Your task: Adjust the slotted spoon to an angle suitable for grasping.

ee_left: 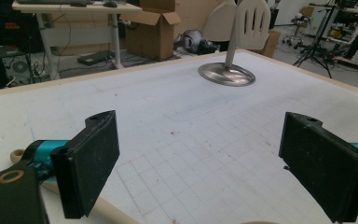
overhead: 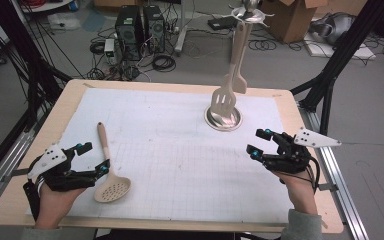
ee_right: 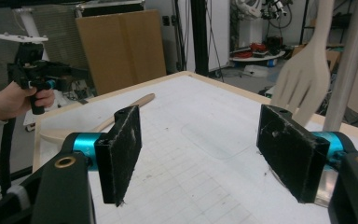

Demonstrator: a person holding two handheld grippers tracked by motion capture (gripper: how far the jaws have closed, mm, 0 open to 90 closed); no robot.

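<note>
A beige slotted spoon (overhead: pixel 113 189) lies on the white gridded mat (overhead: pixel 170 165) at the front left, handle pointing away. My left gripper (overhead: pixel 94 158) stands open just left of it, one jaw close beside the handle; the handle (ee_left: pixel 111 211) passes under that jaw, and nothing sits between the pads (ee_left: pixel 93 163). My right gripper (overhead: pixel 259 141) is open over the mat at the right, in front of a metal stand. Its pads (ee_right: pixel 291 149) hold nothing. A slotted spatula (overhead: pixel 224 100) and a plain spatula (overhead: pixel 239 75) hang from the stand.
The stand's round metal base (overhead: pixel 223 118) and pole (ee_right: pixel 349 65) rise at the back right of the mat. The wooden table edge (overhead: pixel 310 145) runs close by my right hand. Computers, cables and cardboard boxes (overhead: pixel 292 17) lie on the floor beyond.
</note>
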